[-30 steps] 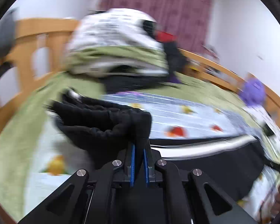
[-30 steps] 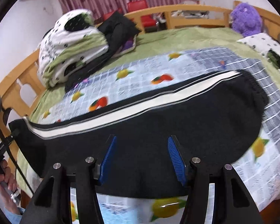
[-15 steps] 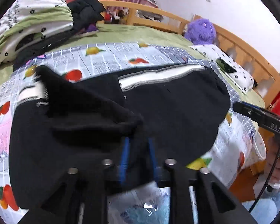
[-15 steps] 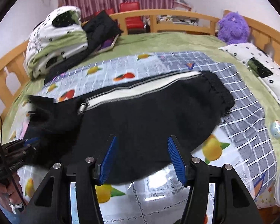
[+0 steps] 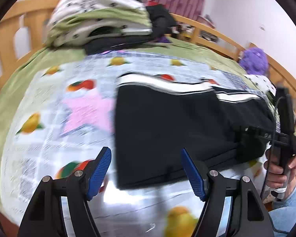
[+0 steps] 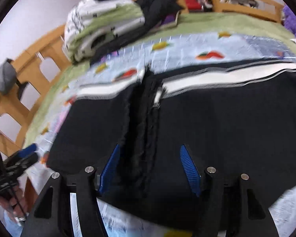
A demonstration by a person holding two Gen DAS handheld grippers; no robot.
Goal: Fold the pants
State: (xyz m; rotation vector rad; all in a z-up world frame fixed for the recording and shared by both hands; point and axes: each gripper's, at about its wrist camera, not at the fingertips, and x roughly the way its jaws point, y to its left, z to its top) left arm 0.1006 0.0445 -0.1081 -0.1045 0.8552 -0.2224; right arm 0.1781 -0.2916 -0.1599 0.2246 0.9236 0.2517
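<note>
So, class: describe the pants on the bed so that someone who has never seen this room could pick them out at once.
Start at the wooden-railed bed and its pale sheet printed with fruit. The pants lie flat in the middle of that sheet, folded over on themselves. Unlike the black clothing bundled by the green and white bedding pile at the far end, they carry a white stripe along their far edge.

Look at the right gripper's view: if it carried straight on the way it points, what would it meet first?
Most likely the folded black pants with a white side stripe, at the rumpled ridge of cloth lying between the open right gripper fingers. Depth is blurred, so contact cannot be judged.
</note>
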